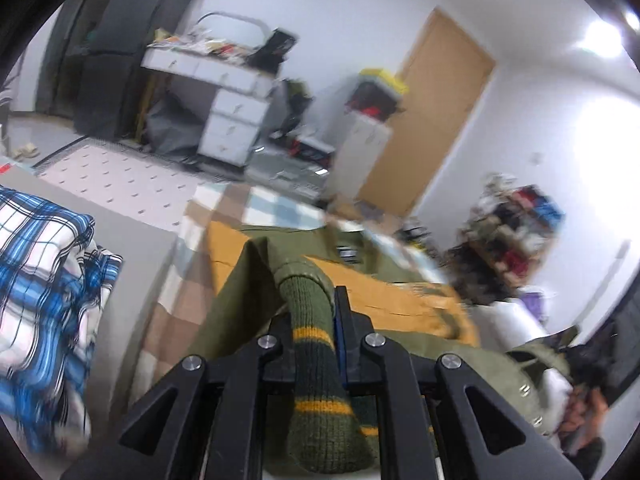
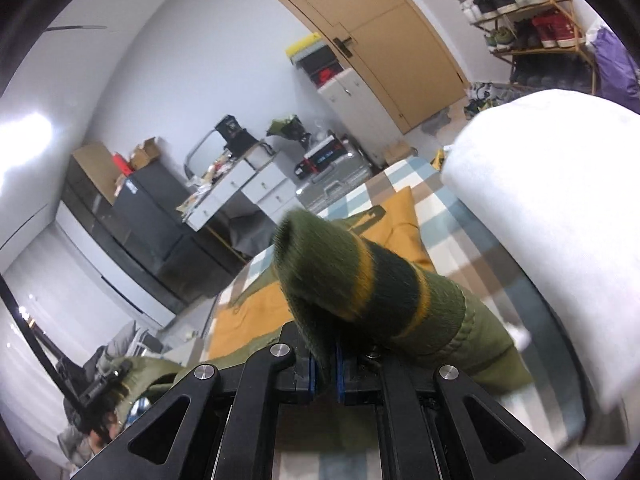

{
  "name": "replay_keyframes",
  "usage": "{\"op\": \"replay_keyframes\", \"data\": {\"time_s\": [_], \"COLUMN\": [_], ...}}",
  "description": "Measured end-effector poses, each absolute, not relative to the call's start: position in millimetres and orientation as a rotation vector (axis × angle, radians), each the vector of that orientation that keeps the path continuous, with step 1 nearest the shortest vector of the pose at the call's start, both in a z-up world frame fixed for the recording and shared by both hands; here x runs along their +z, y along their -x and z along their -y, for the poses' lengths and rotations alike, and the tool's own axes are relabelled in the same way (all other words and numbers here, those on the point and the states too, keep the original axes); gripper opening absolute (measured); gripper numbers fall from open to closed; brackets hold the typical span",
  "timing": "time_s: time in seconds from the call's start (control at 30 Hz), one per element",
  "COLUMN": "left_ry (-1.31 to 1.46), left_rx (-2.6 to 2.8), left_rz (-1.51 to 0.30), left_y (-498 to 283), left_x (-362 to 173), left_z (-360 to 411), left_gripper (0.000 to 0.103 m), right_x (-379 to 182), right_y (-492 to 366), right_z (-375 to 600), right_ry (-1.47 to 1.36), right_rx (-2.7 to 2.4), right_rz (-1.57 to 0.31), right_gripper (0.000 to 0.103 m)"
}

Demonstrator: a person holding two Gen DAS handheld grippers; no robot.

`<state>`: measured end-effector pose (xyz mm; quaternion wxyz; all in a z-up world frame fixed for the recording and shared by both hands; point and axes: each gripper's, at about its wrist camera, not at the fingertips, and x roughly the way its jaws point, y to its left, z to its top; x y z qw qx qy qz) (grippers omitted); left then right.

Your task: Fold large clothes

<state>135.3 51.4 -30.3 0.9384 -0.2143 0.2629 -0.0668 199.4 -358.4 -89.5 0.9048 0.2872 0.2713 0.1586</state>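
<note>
With the left tongs (image 1: 316, 344) clamped on one knit cuff (image 1: 310, 312) and the right tongs (image 2: 324, 360) on the other cuff (image 2: 352, 276), carry both sleeves evenly across the jacket (image 1: 256, 280) spread on the bed (image 2: 436, 216).

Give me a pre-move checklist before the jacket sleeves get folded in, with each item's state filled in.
1. Left gripper clamped on the left ribbed cuff: ok, the knit sits between the closed jaws.
2. Right gripper clamped on the right ribbed cuff: ok, the fabric is pinched between the blue pads.
3. Jacket body lying flat on the bed: not ok, the orange lining shows and the cloth is bunched.
4. White pillow clear of the fold: not ok, it sits right beside the right sleeve.
5. Plaid bedding clear: ok, apart to the side.
6. Hem aligned: cannot tell, hidden.
</note>
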Motion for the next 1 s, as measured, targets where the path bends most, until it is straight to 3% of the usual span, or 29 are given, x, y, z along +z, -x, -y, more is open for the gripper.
{"op": "replay_keyframes", "data": {"time_s": [0.17, 0.23, 0.3, 0.37, 0.43, 0.47, 0.5, 0.53, 0.8, 1.0], "left_ry": [0.467, 0.439, 0.392, 0.353, 0.330, 0.322, 0.309, 0.298, 0.334, 0.021], "left_rx": [0.004, 0.033, 0.043, 0.034, 0.005, -0.010, -0.021, -0.013, 0.011, 0.044], "left_rz": [-0.643, -0.716, -0.771, -0.769, -0.756, -0.751, -0.739, -0.716, -0.665, -0.750], "left_y": [-189, -204, -213, -203, -186, -180, -166, -154, -117, -140], "left_x": [-70, -88, -96, -90, -83, -79, -75, -71, -73, -82], "left_z": [-66, -68, -65, -62, -59, -57, -56, -54, -62, -22], "left_gripper": [0.011, 0.011, 0.012, 0.014, 0.026, 0.048, 0.076, 0.084, 0.086, 0.086], "right_x": [-101, -114, -131, -142, -148, -152, -155, -158, -164, -169], "right_y": [-285, -310, -334, -332, -316, -299, -286, -273, -183, -171], "right_z": [328, 320, 314, 317, 324, 330, 334, 338, 365, 365], "right_ry": [-0.574, -0.560, -0.512, -0.507, -0.505, -0.489, -0.471, -0.453, -0.453, -0.418], "right_rx": [0.294, 0.284, 0.226, 0.207, 0.240, 0.248, 0.247, 0.242, 0.213, 0.180], "right_rz": [-0.631, -0.656, -0.743, -0.773, -0.762, -0.754, -0.749, -0.739, -0.668, -0.671], "right_gripper": [0.008, 0.019, 0.046, 0.047, 0.048, 0.053, 0.060, 0.061, 0.067, 0.067]}}
